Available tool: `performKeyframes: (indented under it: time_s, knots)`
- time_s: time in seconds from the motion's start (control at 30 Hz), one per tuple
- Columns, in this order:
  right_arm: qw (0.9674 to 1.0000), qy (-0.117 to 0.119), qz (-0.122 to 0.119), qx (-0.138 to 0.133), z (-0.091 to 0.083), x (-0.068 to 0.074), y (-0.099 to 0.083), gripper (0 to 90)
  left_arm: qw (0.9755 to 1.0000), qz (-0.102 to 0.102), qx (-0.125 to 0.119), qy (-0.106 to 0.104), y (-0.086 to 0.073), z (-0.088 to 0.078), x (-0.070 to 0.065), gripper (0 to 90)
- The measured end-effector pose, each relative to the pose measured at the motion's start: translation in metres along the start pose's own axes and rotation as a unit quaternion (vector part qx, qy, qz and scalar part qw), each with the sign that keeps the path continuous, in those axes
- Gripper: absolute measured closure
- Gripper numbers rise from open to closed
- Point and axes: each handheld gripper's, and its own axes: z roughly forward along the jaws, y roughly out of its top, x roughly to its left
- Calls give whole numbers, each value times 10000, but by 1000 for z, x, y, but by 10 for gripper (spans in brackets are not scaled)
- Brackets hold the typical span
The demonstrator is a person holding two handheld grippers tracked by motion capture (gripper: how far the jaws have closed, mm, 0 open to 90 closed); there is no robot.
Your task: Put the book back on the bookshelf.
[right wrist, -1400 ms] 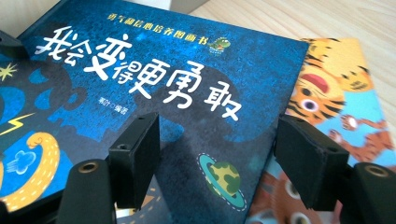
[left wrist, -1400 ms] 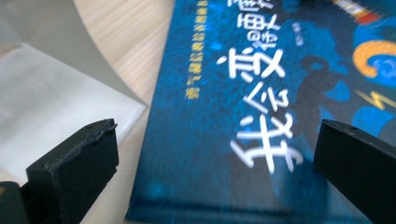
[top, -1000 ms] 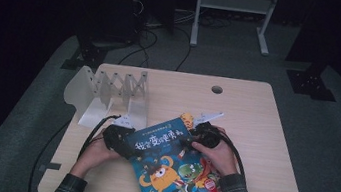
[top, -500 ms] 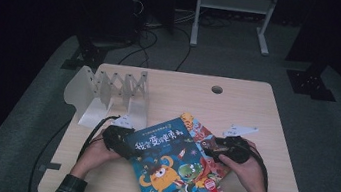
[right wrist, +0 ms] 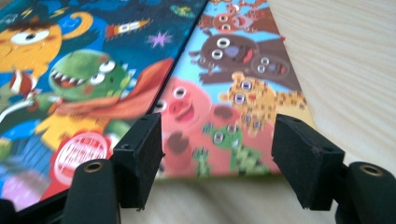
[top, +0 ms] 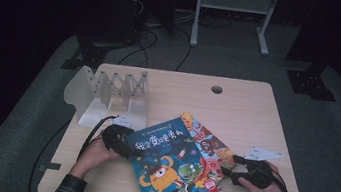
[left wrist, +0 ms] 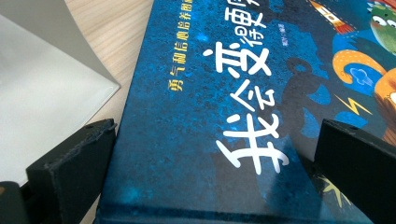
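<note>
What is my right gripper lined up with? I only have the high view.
Observer: In the right gripper view, the right gripper faces the near edge of the animal book. Its jaws are open and not pressing on anything.
Operator: And the left one?
Observer: The left gripper has one jaw beside the blue book at its edge and the other over its cover. The jaws are wide apart, with no grip.
Operator: Anything close to it?
Observer: The rack has its white plate right beside that jaw, just off the blue book's edge.
</note>
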Motion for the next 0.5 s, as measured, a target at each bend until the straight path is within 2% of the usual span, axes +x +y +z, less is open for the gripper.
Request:
performKeyframes:
  time_s: [0.37, 0.5]
  knots:
    - [9999, 132, -58, 11, -20, 22, -26, 314, 10000, -20, 25, 3, 0, 0, 0, 0]
    - [9997, 191, -146, 73, -20, 33, -32, 313, 10000, -21, 30, 8, 0, 0, 0, 0]
